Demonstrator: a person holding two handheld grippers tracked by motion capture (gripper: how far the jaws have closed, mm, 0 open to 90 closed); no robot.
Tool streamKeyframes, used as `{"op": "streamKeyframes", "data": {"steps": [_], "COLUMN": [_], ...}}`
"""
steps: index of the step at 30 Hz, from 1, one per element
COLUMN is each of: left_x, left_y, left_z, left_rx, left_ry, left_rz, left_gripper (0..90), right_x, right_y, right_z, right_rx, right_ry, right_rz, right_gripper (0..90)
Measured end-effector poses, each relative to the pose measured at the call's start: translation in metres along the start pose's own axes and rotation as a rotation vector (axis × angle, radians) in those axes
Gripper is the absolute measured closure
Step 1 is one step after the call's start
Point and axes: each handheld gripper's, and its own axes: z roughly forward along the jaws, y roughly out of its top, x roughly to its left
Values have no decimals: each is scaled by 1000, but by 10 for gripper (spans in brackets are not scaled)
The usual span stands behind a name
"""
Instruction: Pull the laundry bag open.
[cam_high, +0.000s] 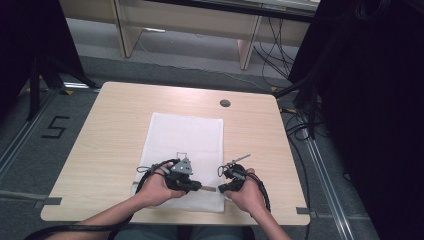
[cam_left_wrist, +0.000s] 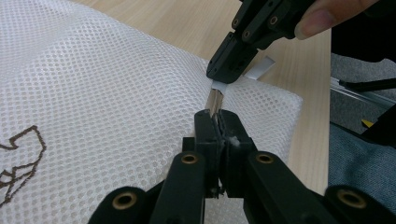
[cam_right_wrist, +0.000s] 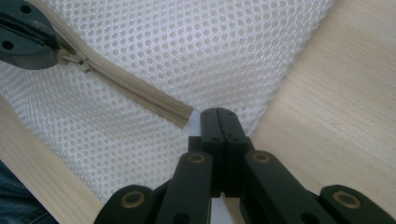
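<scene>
On the wooden table (cam_high: 105, 135) we see the white mesh bag (cam_high: 187, 137) lying flat, our left gripper (cam_left_wrist: 217, 122) clamped on its beige zipper (cam_right_wrist: 140, 93), our right gripper (cam_right_wrist: 218, 113) pinching the bag's near edge at the zipper's end.

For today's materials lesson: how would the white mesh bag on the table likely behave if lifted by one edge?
The mesh bag lies flat and thin, so probably floppy and light. Its open-weave fabric would likely sag and fold. The zipper seems its stiffest part.
</scene>
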Motion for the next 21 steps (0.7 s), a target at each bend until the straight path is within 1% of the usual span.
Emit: {"op": "streamKeyframes", "data": {"steps": [4, 8, 9, 10, 12, 14, 15, 21], "left_x": [0, 0, 1, 0, 0, 0, 0, -2], "left_y": [0, 0, 0, 0, 0, 0, 0, 0], "left_z": [0, -1, -1, 0, 0, -1, -1, -1], "left_rx": [1, 2, 12, 2, 1, 10, 4, 1], "left_ry": [0, -1, 5, -1, -3, 6, 0, 1], "left_rz": [-10, -10, 1, -11, -10, -4, -10, -10], "left_gripper": [871, 871, 871, 871, 871, 871, 871, 871], "right_x": [0, 0, 0, 0, -1, -1, 0, -1], "right_y": [0, 0, 0, 0, 0, 0, 0, 0], "right_z": [0, 0, 0, 0, 0, 0, 0, 0], "right_rx": [1, -1, -1, 1, 0, 0, 0, 1], "right_ry": [-1, 0, 1, 3, 4, 4, 4, 5], "right_rz": [2, 3, 4, 4, 3, 3, 4, 2], "right_gripper": [900, 900, 900, 900, 900, 900, 900, 900]}}
